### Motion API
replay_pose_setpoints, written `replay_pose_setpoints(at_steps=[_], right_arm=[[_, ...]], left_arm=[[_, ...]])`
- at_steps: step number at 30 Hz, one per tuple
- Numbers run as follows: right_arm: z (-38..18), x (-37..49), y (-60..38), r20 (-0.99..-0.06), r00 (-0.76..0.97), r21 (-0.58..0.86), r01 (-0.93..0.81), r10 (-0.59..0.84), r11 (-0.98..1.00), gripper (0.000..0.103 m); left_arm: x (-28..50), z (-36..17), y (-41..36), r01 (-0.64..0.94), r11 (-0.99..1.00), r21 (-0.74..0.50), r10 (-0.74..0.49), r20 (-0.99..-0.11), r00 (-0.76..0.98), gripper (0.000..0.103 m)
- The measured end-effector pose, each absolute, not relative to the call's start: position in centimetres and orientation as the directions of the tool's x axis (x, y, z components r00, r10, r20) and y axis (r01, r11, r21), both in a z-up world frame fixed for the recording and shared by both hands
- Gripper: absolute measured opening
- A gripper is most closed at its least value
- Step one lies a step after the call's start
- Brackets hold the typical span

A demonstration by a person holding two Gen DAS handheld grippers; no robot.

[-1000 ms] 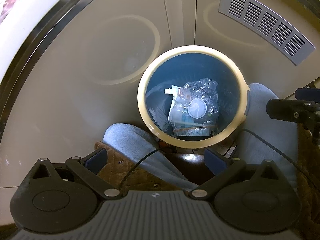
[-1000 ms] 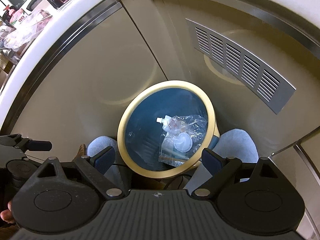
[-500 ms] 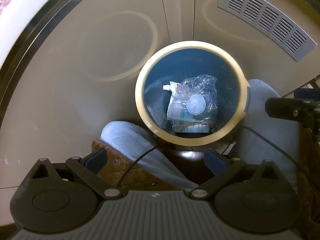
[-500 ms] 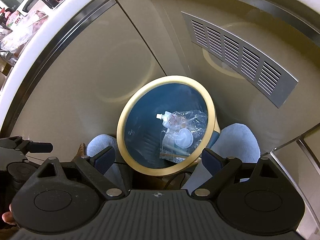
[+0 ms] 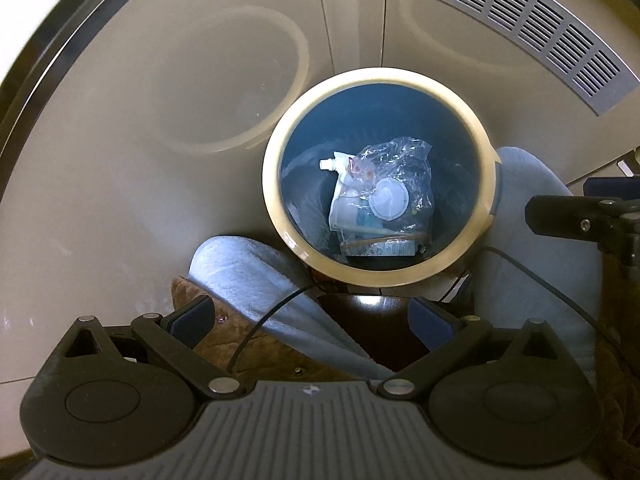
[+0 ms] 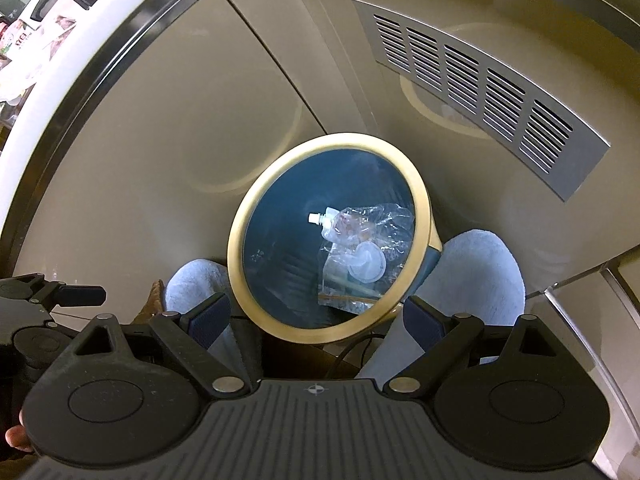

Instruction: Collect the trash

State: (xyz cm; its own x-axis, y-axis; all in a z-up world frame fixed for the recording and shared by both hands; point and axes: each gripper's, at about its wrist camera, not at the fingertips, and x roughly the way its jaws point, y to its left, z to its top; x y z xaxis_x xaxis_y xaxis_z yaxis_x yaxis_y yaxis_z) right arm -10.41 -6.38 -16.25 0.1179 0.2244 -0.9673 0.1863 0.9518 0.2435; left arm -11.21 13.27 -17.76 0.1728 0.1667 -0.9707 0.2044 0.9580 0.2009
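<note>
Left claw (image 5: 312, 318) has its navy-padded fingers (image 5: 191, 315) spread wide apart, gripping nothing, hovering above the person's lap. Right claw (image 6: 316, 318) is the same: fingers (image 6: 210, 312) apart and empty. In the right wrist view the left claw's black body shows at the left edge; in the left wrist view part of the right claw pokes in from the right edge.

Just beyond both claws stands a round blue plastic trash bin with a cream-yellow rim (image 5: 276, 216) (image 6: 236, 264), upright on the floor, between the person's two light-blue fuzzy slippers (image 5: 244, 268) (image 6: 480, 272). One slipper sits near-left of the bin, the other to its right, both just beside the rim. A thin black cable (image 5: 264, 324) crosses the left slipper.

Trash lies at the bottom of the bin, toward its right side: a crumpled clear plastic bag (image 5: 400, 184) (image 6: 380, 232), a white spouted drink pouch (image 5: 340, 184) (image 6: 326, 222) with the spout pointing left, and a round white plastic lid (image 5: 387, 202) (image 6: 366, 267) on top of the pile. A foil-edged wrapper is under them at the near side, details unclear.

Beyond the bin is a beige glossy cabinet front (image 5: 160, 100) (image 6: 180, 128) reflecting the bin rim, with a grey slotted metal vent grille (image 5: 536, 28) (image 6: 472, 92) at far right. A white curved edge with dark trim (image 6: 60, 80) runs across the far left.
</note>
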Motion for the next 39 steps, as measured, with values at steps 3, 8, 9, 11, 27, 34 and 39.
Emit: replay_pose_setpoints(at_steps=[3,8,9,11,27,34,39], right_arm=[[-16.7,-10.3,-6.2,-0.969,0.104,0.241,0.182,0.225,0.953,0.094],[-17.2,-10.0,-5.8,-0.971,0.089,0.235,0.173,0.222,0.957,0.094],[-17.3,-10.0,-5.8,-0.971,0.086,0.234,0.172,0.222,0.957,0.094],[-17.4,-9.9,-5.8,-0.972,0.08,0.232,0.172,0.221,0.957,0.094],[-17.5,-9.4,-5.5,-0.974,0.062,0.224,0.168,0.216,0.96,0.094],[-17.7,-9.3,-5.3,-0.976,0.049,0.218,0.166,0.213,0.962,0.094],[-18.1,-9.2,-5.0,-0.977,0.035,0.212,0.156,0.209,0.965,0.094]], left_arm=[[-11.1,-18.0,13.3,0.205,0.958,0.199,0.166,-0.972,0.166,0.103],[-10.9,-18.4,13.4,0.2,0.961,0.191,0.162,-0.975,0.155,0.103],[-10.9,-18.5,13.4,0.201,0.961,0.19,0.161,-0.975,0.153,0.103],[-10.8,-18.7,13.3,0.202,0.961,0.188,0.159,-0.976,0.151,0.103],[-10.6,-19.2,13.4,0.195,0.965,0.177,0.153,-0.979,0.134,0.103],[-10.5,-19.4,13.5,0.192,0.966,0.172,0.149,-0.981,0.126,0.103],[-10.4,-19.7,13.6,0.186,0.969,0.163,0.142,-0.983,0.118,0.103]])
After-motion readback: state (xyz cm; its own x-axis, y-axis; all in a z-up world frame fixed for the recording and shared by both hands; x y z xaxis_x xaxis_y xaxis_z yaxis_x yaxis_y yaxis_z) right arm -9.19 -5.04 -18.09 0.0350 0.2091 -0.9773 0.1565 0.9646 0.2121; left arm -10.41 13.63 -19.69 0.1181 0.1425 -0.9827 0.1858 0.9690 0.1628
